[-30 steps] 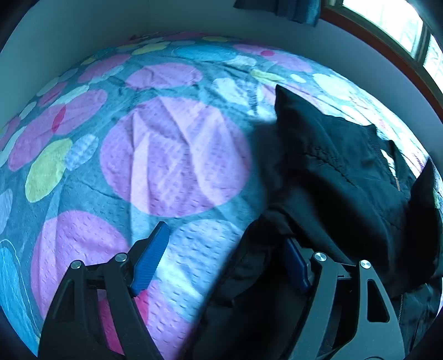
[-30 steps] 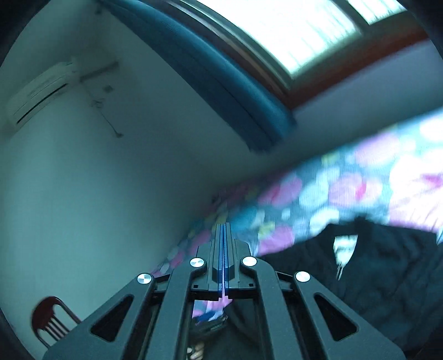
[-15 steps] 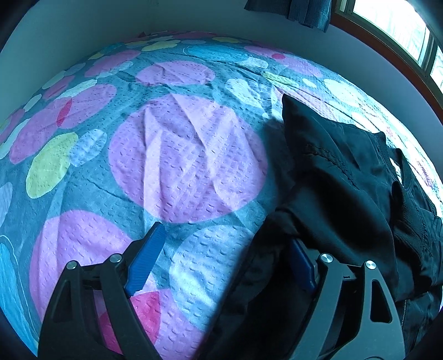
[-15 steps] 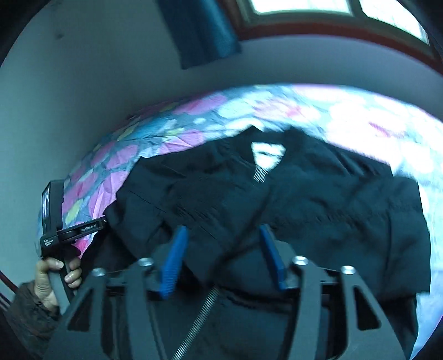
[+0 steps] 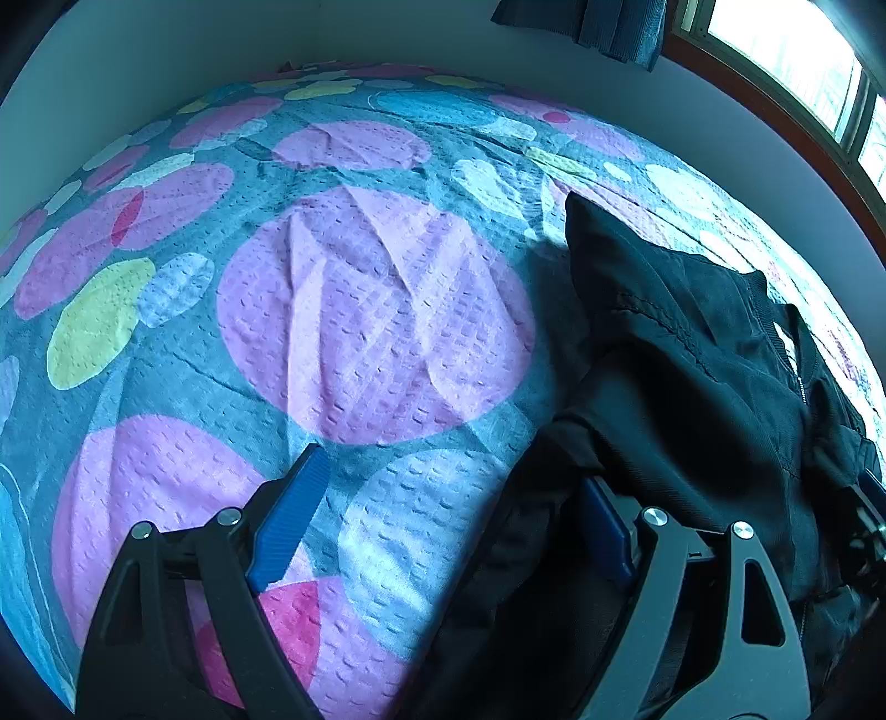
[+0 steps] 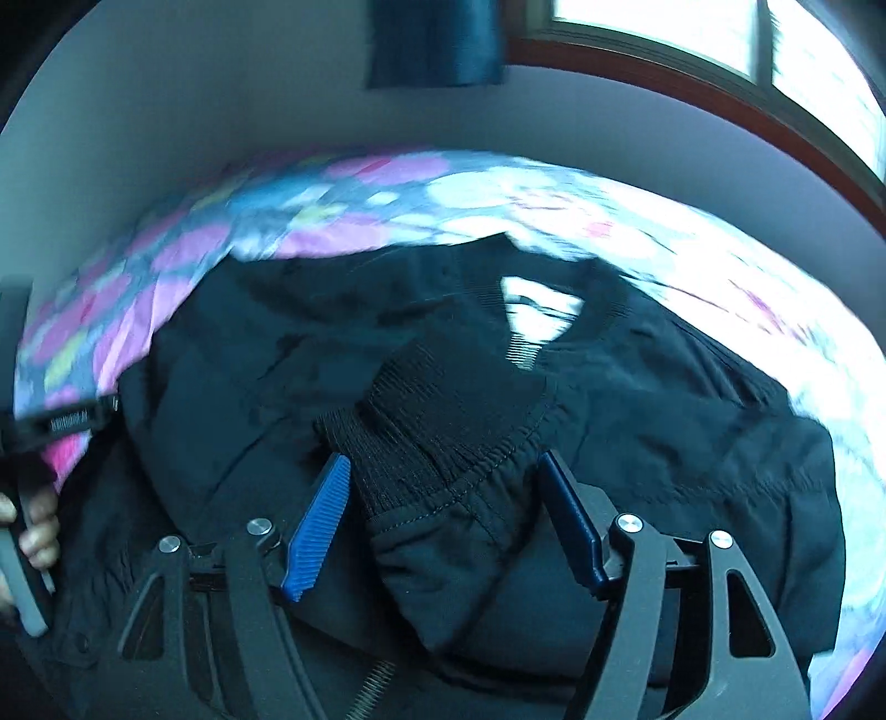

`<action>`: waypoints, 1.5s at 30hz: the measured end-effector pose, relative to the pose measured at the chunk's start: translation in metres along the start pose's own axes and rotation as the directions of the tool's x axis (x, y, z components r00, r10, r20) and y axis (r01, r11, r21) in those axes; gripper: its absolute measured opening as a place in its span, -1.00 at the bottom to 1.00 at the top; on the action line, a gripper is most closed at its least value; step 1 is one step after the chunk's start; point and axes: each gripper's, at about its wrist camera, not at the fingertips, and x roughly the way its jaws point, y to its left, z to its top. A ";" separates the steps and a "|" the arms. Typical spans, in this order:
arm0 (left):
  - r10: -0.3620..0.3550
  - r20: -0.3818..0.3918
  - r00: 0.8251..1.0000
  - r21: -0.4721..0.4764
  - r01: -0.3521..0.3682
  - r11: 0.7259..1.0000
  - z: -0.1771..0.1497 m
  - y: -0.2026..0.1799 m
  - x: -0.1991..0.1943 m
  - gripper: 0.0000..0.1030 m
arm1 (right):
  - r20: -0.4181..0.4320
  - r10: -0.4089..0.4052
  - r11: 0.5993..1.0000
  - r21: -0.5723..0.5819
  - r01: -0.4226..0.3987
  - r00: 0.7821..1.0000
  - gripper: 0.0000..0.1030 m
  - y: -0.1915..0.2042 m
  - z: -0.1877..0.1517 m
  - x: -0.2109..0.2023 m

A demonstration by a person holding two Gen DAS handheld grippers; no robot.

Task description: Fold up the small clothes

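Note:
A black zip jacket (image 5: 692, 354) lies on a bedspread (image 5: 360, 304) of coloured circles. In the right wrist view the jacket (image 6: 692, 432) lies collar away from me, with a white label (image 6: 540, 304) at the neck. One sleeve is folded across the chest. Its ribbed cuff (image 6: 443, 399) lies between the blue pads of my right gripper (image 6: 443, 458). The jaws are opening and the pads stand clear of the cuff. My left gripper (image 5: 451, 471) is open at the jacket's left edge, its right finger (image 5: 603, 526) against the fabric.
The left gripper's body (image 6: 61, 426) and the hand (image 6: 33, 531) holding it show at the left edge of the right wrist view. A wall, a blue curtain (image 6: 437, 44) and a wood-framed window (image 5: 775, 50) run behind the bed. Bare bedspread stretches left of the jacket.
My right gripper swung down from facing the wall to just above the jacket and went from shut to open. The sleeve cuff now lies on the chest. The left gripper stayed put.

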 end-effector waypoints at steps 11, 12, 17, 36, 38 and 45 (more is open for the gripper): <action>-0.008 0.000 1.000 -0.003 0.008 1.000 0.001 0.002 0.000 0.66 | 0.157 0.409 0.675 0.611 -0.414 0.899 0.40 -0.144 -0.050 -0.019; -0.009 0.000 1.000 -0.004 0.009 1.000 0.001 0.002 0.000 0.66 | 0.157 0.442 0.643 0.631 -0.434 0.883 0.40 -0.146 -0.053 -0.013; -0.005 0.000 1.000 -0.003 0.005 1.000 0.001 0.002 0.001 0.66 | 0.094 0.394 0.671 0.650 -0.356 0.914 -0.68 -0.142 -0.058 -0.002; -0.080 -0.009 0.997 -0.065 0.079 0.995 0.005 0.014 -0.003 0.70 | 0.090 0.241 0.737 0.631 -0.243 0.966 0.00 -0.181 -0.081 -0.057; -0.099 -0.002 0.995 -0.076 0.099 0.992 0.003 0.017 -0.005 0.70 | 0.072 0.227 0.762 0.608 -0.223 0.971 0.06 -0.186 -0.093 -0.071; -0.087 -0.014 0.996 -0.070 0.086 0.994 -0.003 0.028 -0.012 0.70 | 0.089 0.274 0.697 0.667 -0.262 0.957 0.10 -0.209 -0.142 -0.097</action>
